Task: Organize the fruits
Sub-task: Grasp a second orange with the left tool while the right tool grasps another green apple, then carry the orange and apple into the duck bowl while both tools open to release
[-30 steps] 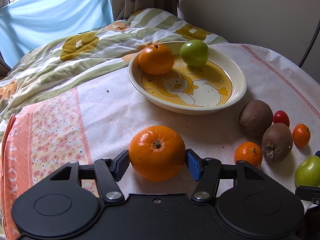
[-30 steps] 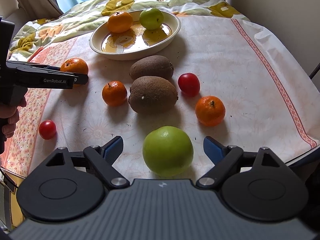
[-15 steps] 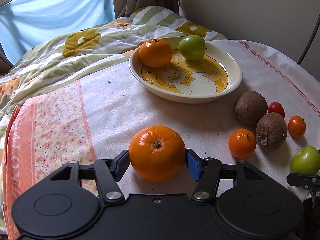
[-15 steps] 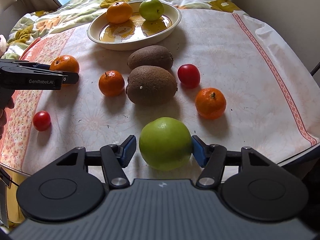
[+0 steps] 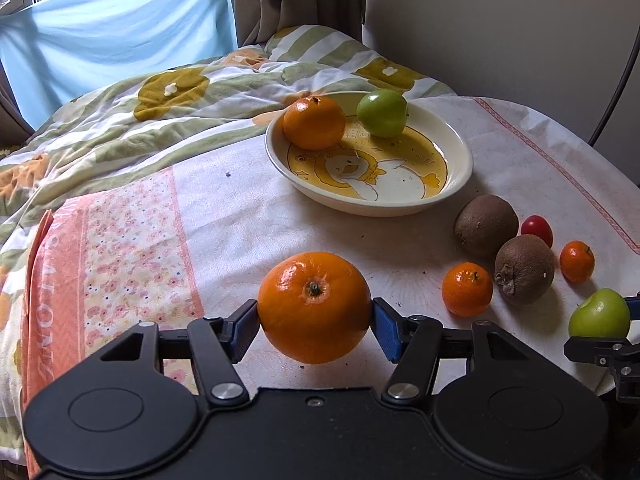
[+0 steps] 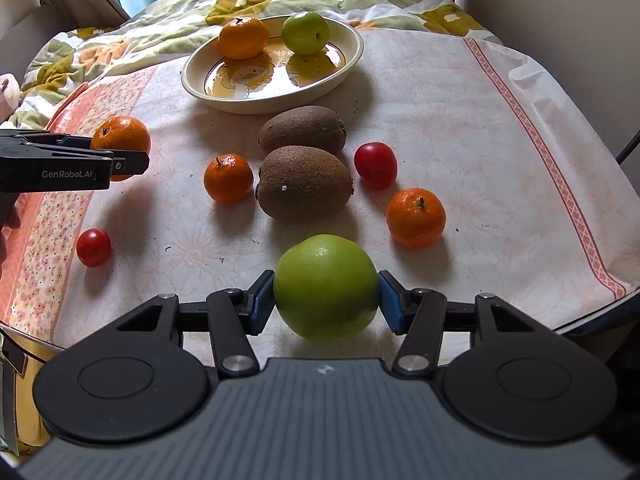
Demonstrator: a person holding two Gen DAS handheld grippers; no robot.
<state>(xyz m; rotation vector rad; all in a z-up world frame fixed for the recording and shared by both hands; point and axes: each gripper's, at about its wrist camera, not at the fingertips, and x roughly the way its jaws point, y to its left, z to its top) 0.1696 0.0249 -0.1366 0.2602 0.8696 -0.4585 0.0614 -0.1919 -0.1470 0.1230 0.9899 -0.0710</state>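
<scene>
My left gripper (image 5: 314, 326) is shut on a large orange (image 5: 314, 306) and holds it above the tablecloth; it also shows at the left of the right wrist view (image 6: 120, 148). My right gripper (image 6: 326, 304) is shut on a green apple (image 6: 326, 296), lifted just off the cloth. A cream bowl (image 5: 460, 168) with a duck picture holds an orange (image 5: 314, 122) and a green apple (image 5: 382, 112). On the cloth lie two kiwis (image 6: 304, 186), two small mandarins (image 6: 416, 216) and two cherry tomatoes (image 6: 376, 164).
The table carries a white and pink floral cloth (image 6: 480, 128). A flowered quilt (image 5: 160, 112) lies behind the bowl. A wall (image 5: 500, 20) stands at the right. The table's near edge (image 6: 600, 308) drops off at the right.
My right gripper closed on the green apple and lifted it slightly. My left gripper raised the large orange higher off the cloth.
</scene>
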